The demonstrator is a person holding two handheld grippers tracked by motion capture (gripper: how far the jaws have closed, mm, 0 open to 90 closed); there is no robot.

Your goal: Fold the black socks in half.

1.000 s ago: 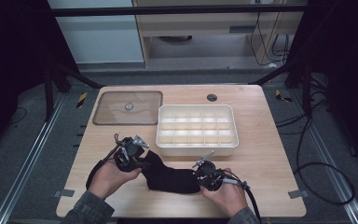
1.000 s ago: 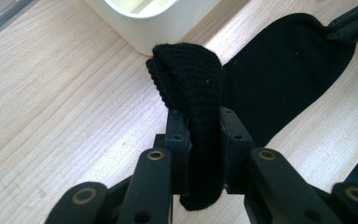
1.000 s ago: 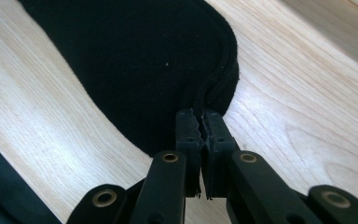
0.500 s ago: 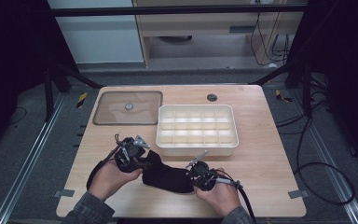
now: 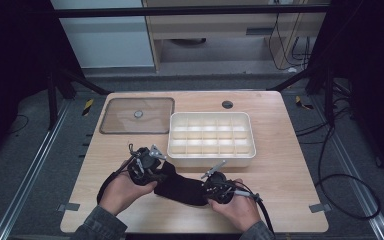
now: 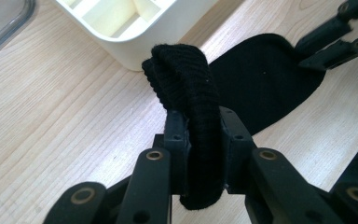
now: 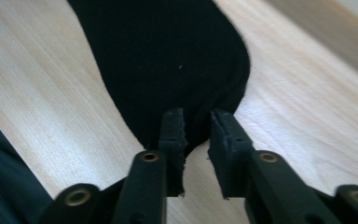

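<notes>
A black sock lies on the wooden table near its front edge. My left gripper is shut on the sock's ribbed cuff, which stands bunched up between the pads. The flat foot part stretches away toward the other gripper. My right gripper is at the toe end; its jaws have just been opening. They now stand slightly apart over the toe's edge, and the pads do not press on it.
A white compartment tray stands just behind the sock, close to the left gripper. Its clear lid lies at the back left. A dark round grommet sits near the table's far edge. Bare wood lies to the right.
The right gripper has rolled a little, so its grey plate now sticks up. Both hands stay where they were, and the sock has hardly shifted.
</notes>
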